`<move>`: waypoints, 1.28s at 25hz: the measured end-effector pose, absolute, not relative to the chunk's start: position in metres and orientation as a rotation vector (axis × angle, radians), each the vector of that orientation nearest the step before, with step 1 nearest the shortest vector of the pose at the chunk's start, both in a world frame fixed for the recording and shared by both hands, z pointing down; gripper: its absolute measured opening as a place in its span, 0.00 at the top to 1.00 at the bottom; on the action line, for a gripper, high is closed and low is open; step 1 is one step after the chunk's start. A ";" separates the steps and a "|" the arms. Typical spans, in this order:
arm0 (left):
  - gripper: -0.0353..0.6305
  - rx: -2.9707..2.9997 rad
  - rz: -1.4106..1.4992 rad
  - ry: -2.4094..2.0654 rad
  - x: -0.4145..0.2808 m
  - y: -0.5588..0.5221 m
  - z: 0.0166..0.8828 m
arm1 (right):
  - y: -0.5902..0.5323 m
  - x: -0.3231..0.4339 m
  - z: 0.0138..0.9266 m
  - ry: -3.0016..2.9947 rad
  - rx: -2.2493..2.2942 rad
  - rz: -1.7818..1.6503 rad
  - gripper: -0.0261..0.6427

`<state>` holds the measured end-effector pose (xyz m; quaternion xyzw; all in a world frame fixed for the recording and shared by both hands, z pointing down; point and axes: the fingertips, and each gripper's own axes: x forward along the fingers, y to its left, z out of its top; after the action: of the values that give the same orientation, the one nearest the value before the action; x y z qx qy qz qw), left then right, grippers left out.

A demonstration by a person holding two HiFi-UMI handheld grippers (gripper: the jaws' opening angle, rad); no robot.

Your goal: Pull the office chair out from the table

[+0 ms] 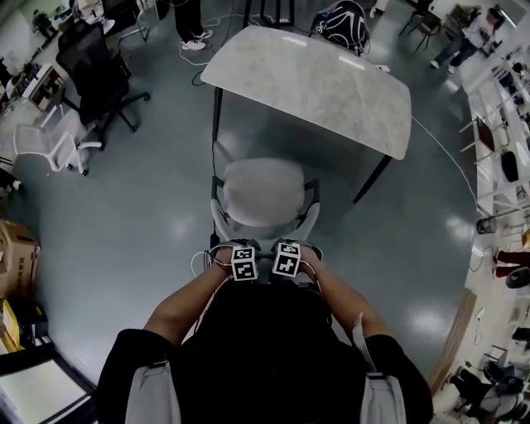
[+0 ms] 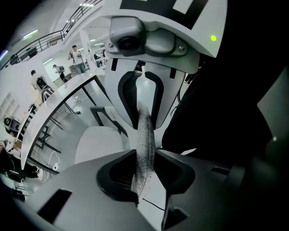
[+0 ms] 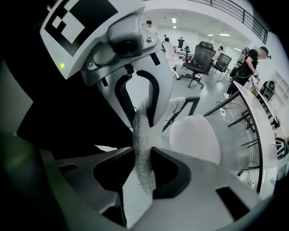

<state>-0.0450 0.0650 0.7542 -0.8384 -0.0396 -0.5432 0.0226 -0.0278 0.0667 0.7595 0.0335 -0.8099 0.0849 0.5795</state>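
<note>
Closest to the head camera I see the holder's two bare forearms [image 1: 186, 302] reaching forward and down, one gripper in each hand, the two marker cubes side by side. I have the left gripper [image 2: 145, 152] closed over the top rim of the office chair's mesh backrest [image 2: 145, 126]. The mesh strip runs upright through the gap and both pads lie against it, one on each face. The right gripper [image 3: 142, 151] sits just beside it on the same rim, gripping in the same way, with the grey mesh filling the space between its pads. Each gripper's camera looks straight at the other one across the rim.

Past the backrest is the office chair [image 1: 263, 192], its pale round seat facing away from me with an armrest on either side. It stands on the grey floor in front of the table [image 1: 315, 83], off the near edge towards the near left corner. From the head view the whole seat is out from under the tabletop, with bare floor showing between the seat and that edge.

On the tabletop's far edge lies a dark bag [image 1: 341, 25] with white lines. Farther left on the floor are a black swivel chair [image 1: 95, 70] and a white chair [image 1: 58, 145]. People stand at the far side of the room.
</note>
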 end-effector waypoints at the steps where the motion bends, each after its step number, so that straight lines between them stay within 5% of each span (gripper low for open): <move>1: 0.77 -2.599 -1.671 -0.118 -0.045 0.064 0.750 | 0.065 -0.027 0.757 -1.900 0.085 0.198 0.78; 13: 0.77 -2.956 -1.283 0.143 -0.030 0.039 0.652 | 0.023 -0.042 0.646 -2.274 0.352 0.376 0.83; 32: 0.93 -3.356 -0.273 0.317 -0.025 -0.015 0.406 | -0.019 -0.027 0.371 -3.003 0.672 0.422 0.93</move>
<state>-0.0250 -0.0150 0.4060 -0.9851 0.0930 -0.0802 -0.1200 -0.0272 -0.0186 0.3712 0.2161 -0.9667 0.1359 0.0176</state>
